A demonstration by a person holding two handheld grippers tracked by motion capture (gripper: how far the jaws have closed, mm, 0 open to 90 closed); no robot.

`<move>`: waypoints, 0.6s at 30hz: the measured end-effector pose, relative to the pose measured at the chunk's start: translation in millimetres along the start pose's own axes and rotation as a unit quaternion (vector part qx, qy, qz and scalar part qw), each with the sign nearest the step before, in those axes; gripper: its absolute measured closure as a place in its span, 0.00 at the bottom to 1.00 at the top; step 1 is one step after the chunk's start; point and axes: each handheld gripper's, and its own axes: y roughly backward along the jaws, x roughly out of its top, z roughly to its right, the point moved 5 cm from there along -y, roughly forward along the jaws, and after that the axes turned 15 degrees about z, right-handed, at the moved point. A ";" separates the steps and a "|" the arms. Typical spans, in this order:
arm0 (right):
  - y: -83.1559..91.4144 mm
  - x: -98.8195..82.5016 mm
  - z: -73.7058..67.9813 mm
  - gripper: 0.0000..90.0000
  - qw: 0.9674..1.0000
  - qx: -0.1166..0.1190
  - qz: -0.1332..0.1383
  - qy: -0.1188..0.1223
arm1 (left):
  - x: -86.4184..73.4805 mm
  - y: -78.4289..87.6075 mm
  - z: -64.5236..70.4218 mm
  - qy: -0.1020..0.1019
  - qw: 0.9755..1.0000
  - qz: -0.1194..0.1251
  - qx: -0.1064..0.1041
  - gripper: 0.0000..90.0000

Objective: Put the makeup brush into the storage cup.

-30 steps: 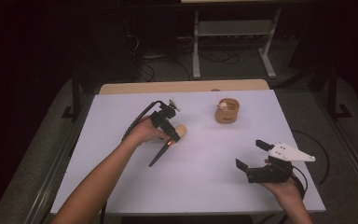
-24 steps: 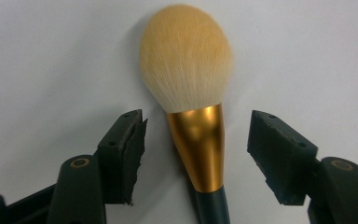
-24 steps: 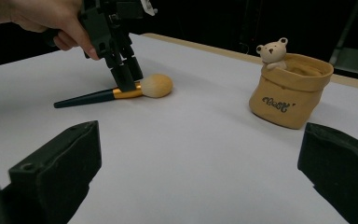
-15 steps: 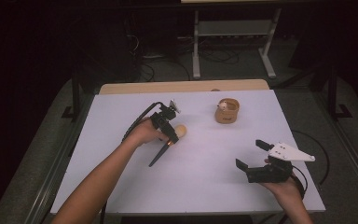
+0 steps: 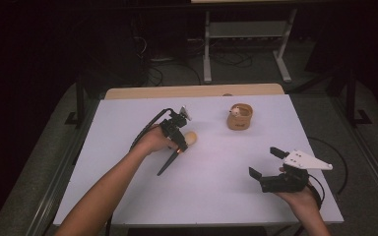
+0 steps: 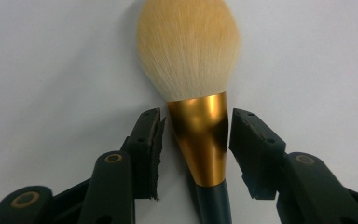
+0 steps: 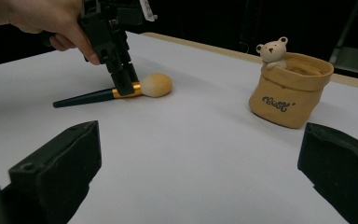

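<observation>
Two handheld grippers are working over a white table (image 5: 128, 128) in the high view. At the 9 o'clock side, the left gripper (image 5: 179, 146) is pointing down over a makeup brush (image 5: 177, 155), which is lying flat near the table's middle with its pale bristle head at 1 o'clock and its dark handle trailing toward 7 o'clock. In the left gripper view, the jaws have just been closing, and they are standing either side of the brush's gold ferrule (image 6: 200, 140) with a thin gap showing on each side, so nothing is being gripped yet.

The likely trouble: the ferrule is tapering and glossy, so pads closing on it may be squeezing the brush forward or rolling it out sideways. A grip this near the head is also leaving the long handle to droop and swing once lifted.

At 1 o'clock from the brush, well apart, a tan fabric pouch with a small bear (image 5: 239, 117) is standing upright; a trailing handle could be tipping it over.

At 4 o'clock, near the table's front-right edge, the right gripper (image 5: 268, 164) is hovering with jaws spread wide and empty. Open table is lying between the brush, the pouch and this gripper, giving free room for moving.
</observation>
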 end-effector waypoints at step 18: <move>1.3 0.7 0.9 0.00 1.000 -0.002 0.001 -0.001 | -0.5 -5.0 3.5 0.006 1.000 -0.012 0.009 0.67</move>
